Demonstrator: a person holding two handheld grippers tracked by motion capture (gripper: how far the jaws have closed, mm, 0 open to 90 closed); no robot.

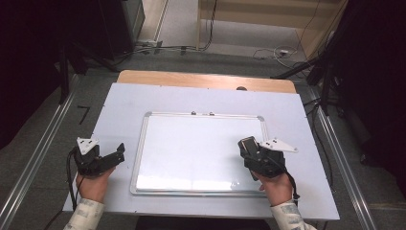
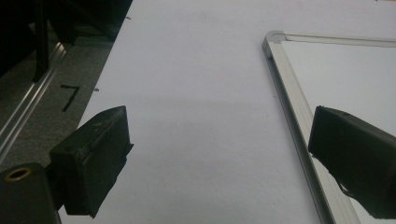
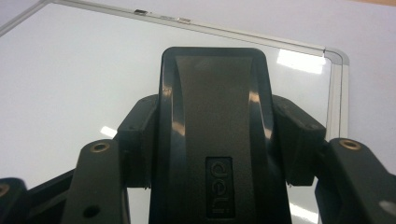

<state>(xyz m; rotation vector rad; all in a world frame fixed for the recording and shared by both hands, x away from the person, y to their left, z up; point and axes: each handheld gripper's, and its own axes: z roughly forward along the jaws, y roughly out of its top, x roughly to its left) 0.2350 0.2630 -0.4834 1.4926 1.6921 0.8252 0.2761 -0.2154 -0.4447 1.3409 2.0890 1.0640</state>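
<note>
A white whiteboard (image 1: 191, 153) with a silver frame lies flat in the middle of the table. My right gripper (image 1: 250, 149) is over the board's right part, shut on a black board eraser (image 1: 248, 143). In the right gripper view the eraser (image 3: 215, 116) stands between both jaws of the right gripper (image 3: 217, 140), with the board (image 3: 70, 70) beyond it. Whether the eraser touches the board I cannot tell. My left gripper (image 1: 116, 154) rests just left of the board's frame. In its own view the left gripper (image 2: 219, 154) is open with nothing between the jaws, and the frame (image 2: 289, 93) runs past its right jaw.
The board lies on a pale sheet (image 1: 124, 105) covering a wooden table (image 1: 201, 79). Metal rails (image 1: 43, 153) run along both sides of the table. Cables (image 1: 273, 52) lie on the floor behind it. A black tape mark (image 2: 70, 97) sits on the floor at the left.
</note>
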